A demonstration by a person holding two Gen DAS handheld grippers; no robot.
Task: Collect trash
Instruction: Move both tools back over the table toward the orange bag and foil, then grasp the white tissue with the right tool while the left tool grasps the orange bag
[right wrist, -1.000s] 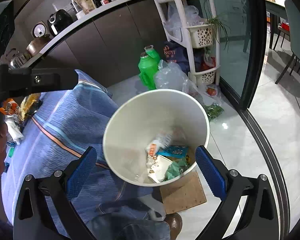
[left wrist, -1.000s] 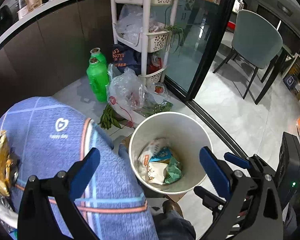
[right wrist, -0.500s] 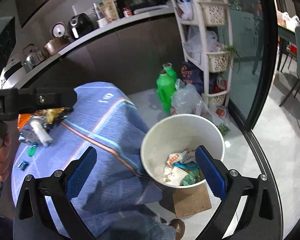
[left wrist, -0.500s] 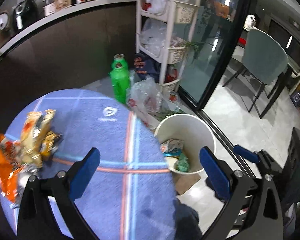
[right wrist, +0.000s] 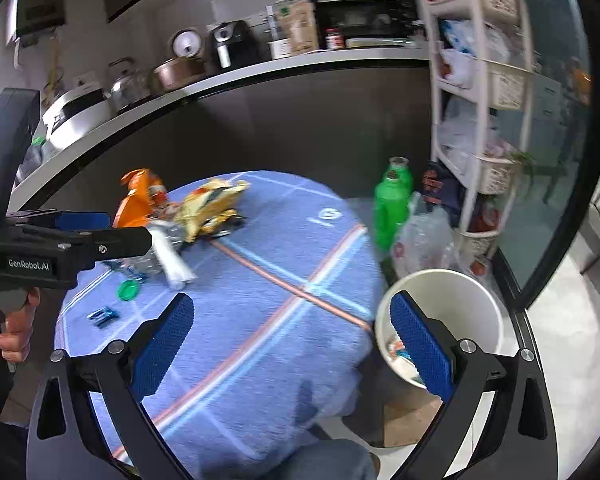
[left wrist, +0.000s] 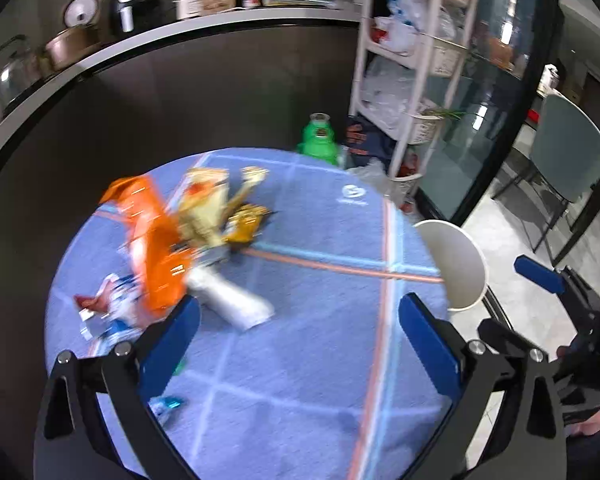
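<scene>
Both grippers hang over the round table's blue cloth. The left gripper has its jaws spread wide with nothing between them; the heap of snack wrappers lies just beyond its left jaw, an orange bag and a white tube among them. The right gripper is equally wide and empty, the white bin behind its right jaw, beside the table.

Both wrist cams look down-forward from near above, sharing the blue-clothed tabletop and white bin.
</scene>
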